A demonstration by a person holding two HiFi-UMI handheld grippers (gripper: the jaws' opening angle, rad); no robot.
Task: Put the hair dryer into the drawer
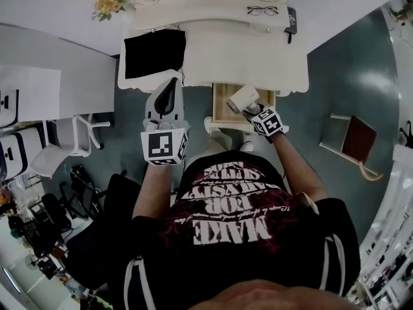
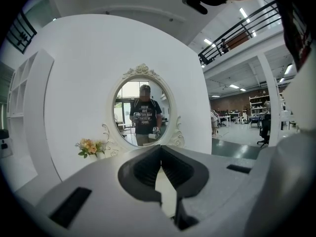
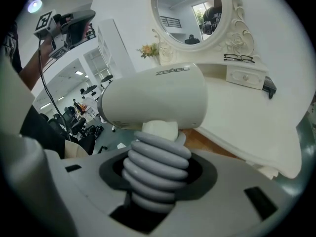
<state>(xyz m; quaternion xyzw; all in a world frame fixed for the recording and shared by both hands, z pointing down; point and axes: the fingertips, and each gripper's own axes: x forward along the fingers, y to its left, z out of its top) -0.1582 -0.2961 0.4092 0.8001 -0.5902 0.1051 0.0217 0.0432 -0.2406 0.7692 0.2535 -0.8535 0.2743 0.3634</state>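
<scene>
Surface: a white dressing table (image 1: pixel 245 57) is seen at 12 o'clock of the person, with an oval mirror (image 2: pixel 141 111) at its back.
Room: a grey-green floor (image 1: pixel 342 76) is seen under the table, and a large open hall is shown behind in the gripper views.
On the table: a black mat (image 1: pixel 155 52) is laid at 11 o'clock, flowers (image 1: pixel 111 2) are set at the far 10 o'clock corner, and glasses (image 1: pixel 262 10) are laid at 1 o'clock, beside a small black object (image 1: pixel 292 19).
Around: a white chair (image 1: pixel 71 137) is placed at 9 o'clock, and a seat with a brown cushion (image 1: pixel 358 141) at 3 o'clock.
Drawer: the drawer (image 1: pixel 222 105) is pulled out of the table's front; its wooden bottom is shown.
Hair dryer: the hair dryer (image 3: pixel 155 100) is held over the open drawer; contact with the bottom cannot be told.
Right gripper: the right gripper (image 3: pixel 157 179) is clamped on the dryer's cord-wrapped handle.
Left gripper: the left gripper (image 2: pixel 160 152) is held level towards the mirror, jaw tips together, with nothing between them.
</scene>
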